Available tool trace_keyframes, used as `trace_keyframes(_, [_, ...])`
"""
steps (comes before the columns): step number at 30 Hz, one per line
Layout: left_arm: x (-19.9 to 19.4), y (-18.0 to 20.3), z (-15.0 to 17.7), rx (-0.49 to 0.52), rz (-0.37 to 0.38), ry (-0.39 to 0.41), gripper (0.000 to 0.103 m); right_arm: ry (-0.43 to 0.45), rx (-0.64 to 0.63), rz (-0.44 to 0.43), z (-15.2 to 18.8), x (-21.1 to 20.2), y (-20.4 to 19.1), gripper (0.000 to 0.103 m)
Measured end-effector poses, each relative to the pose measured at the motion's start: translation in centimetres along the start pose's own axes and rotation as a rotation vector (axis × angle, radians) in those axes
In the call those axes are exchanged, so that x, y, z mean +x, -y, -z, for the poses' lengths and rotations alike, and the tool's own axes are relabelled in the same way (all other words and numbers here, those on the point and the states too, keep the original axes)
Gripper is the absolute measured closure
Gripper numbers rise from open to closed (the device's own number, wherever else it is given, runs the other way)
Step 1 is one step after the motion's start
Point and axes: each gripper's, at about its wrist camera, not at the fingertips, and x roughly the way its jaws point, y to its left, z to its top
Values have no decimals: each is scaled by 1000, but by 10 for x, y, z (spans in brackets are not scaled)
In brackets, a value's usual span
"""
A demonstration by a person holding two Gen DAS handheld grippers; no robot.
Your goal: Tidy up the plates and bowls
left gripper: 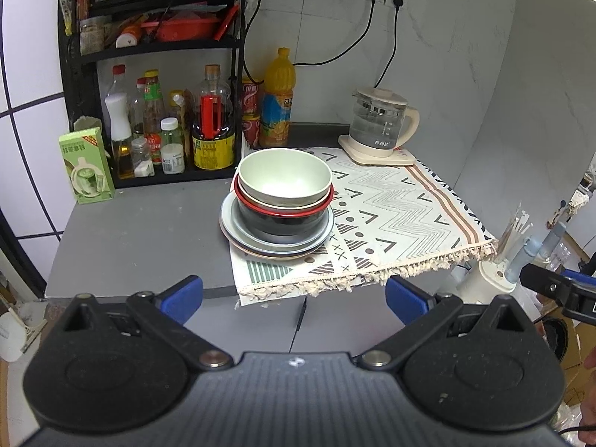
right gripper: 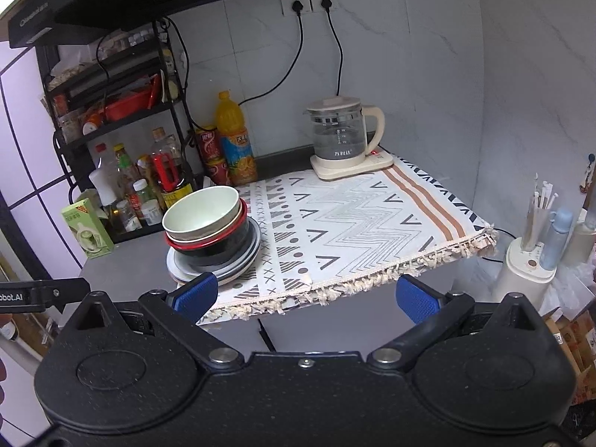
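Pale green bowl [left gripper: 285, 177] nested in red-rimmed black bowl [left gripper: 283, 219] atop stacked grey-blue plates [left gripper: 238, 231], at left edge of patterned fringed cloth [left gripper: 391, 201]; possibly a beige bowl between. Left gripper [left gripper: 294, 294] and right gripper [right gripper: 307, 294] both spread wide, empty, short of the counter.

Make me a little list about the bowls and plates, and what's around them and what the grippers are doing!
top bowl: pale green bowl, empty, upright
under it: beige bowl, then red-rimmed black bowl
bottom: stacked plates, grey-blue over a brownish one
stack sits: on the patterned cloth's left edge, partly over the grey counter
behind: orange drink bottle, glass kettle
left gripper: open, holding nothing, short of the stack
right gripper: open, holding nothing
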Motion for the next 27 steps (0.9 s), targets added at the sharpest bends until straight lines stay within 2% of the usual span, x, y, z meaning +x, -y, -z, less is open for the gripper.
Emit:
trace_keyframes(8, [-11,-8,4,11,-18,5,0,13,-6,-14,5,-6,-4,0])
trace_keyframes(27, [-18,-19,12,-16,-7,6,0,21,-17,-22,7,-12,-14,0])
